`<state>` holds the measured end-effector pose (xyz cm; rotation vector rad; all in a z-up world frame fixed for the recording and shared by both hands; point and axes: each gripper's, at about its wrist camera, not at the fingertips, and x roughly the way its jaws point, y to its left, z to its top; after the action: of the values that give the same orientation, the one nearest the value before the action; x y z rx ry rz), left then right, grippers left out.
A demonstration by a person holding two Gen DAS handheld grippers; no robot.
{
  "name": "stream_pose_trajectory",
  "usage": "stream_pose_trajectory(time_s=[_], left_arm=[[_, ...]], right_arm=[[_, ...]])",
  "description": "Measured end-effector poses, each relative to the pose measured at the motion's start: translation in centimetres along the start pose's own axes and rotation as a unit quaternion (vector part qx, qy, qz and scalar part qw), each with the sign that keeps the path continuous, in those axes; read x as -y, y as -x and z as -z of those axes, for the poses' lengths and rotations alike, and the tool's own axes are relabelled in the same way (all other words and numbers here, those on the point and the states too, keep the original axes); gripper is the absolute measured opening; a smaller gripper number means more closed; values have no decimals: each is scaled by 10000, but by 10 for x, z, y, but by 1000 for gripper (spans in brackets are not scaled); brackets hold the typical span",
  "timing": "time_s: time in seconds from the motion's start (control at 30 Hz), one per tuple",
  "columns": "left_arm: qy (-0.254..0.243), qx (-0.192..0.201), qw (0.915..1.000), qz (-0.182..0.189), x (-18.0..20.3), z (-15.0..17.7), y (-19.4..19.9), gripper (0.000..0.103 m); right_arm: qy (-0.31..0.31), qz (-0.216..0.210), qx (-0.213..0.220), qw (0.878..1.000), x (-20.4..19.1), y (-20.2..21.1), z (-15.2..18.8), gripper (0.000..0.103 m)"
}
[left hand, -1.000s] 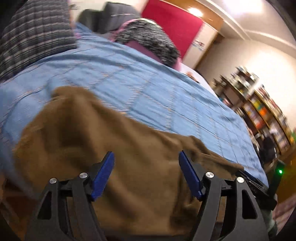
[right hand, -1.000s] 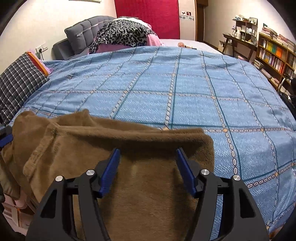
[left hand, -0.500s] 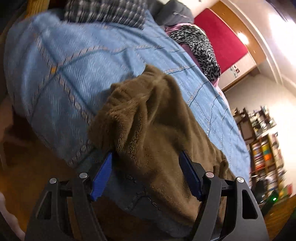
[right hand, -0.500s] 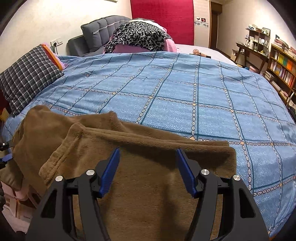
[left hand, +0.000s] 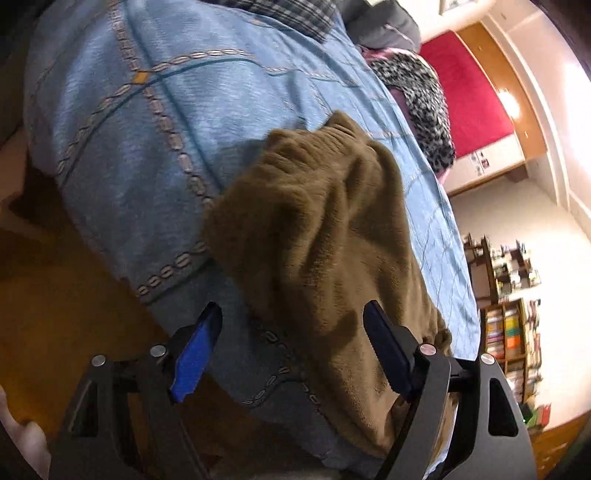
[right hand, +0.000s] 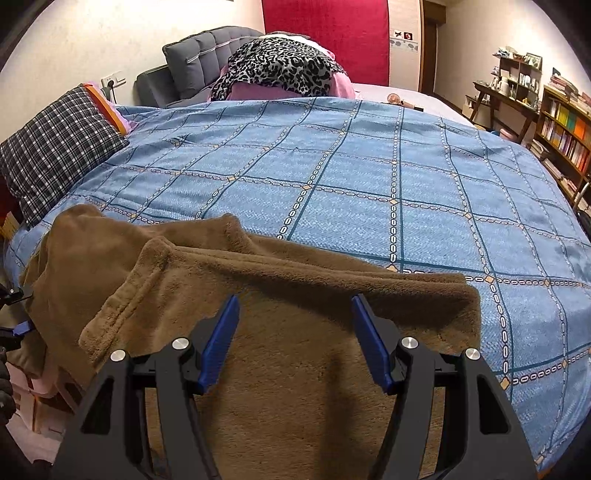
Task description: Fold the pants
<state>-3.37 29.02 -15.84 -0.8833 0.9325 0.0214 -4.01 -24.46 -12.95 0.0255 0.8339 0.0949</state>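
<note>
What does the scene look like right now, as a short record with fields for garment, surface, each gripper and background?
garment: brown fleece pants, bunched at the bed's near edge
surface: blue checked bedspread
left gripper: open, jaws just widened, over the pants' end
right gripper: open above the pants, gripping nothing
background: plaid pillow, leopard-print blanket, bookshelf

Pants point(right hand: 288, 369) on the bedspread point(right hand: 369, 177) at its near edge, pillow point(right hand: 55, 147) far left, bookshelf point(right hand: 565, 133) right.

No text, label, brand or number can be read. The small stickers point(right hand: 402, 36) on the wall by the red panel point(right hand: 325, 33) and the book spines on the shelf point(right hand: 565, 129) are too small to make out.
</note>
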Motion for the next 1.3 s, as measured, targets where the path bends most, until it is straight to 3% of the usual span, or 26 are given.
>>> stream_pose_trajectory(time_s=[0.2, 0.43, 0.5, 0.57, 0.67, 0.87, 1.07, 1.3], left_arm=[[277, -39, 9978, 595, 5, -9, -12, 80], [324, 213, 9955, 864, 10, -27, -35, 82], [311, 276, 9951, 898, 10, -29, -34, 75], [227, 293, 9951, 919, 13, -30, -32, 48], [81, 350, 9937, 1057, 18, -32, -22, 34], [-516, 586, 9877, 1356, 53, -29, 5, 23], [-1435, 772, 9720, 1692, 122, -15, 25, 22], [-2740, 610, 9331, 2250, 219, 34, 36, 22]], right_arm=[[-28, -10, 20, 10000, 0, 0, 1, 64], [-120, -15, 65, 9999, 4, 2, 1, 64], [-121, -10, 64, 9999, 5, 2, 2, 64], [-131, -18, 73, 9999, 5, 2, 2, 64], [-150, -32, 72, 9999, 5, 1, 2, 64], [-158, -47, 78, 9998, 5, 1, 2, 64], [-259, -49, 114, 9996, 14, 4, 6, 64], [-618, -115, 129, 9979, 38, 9, 14, 64]])
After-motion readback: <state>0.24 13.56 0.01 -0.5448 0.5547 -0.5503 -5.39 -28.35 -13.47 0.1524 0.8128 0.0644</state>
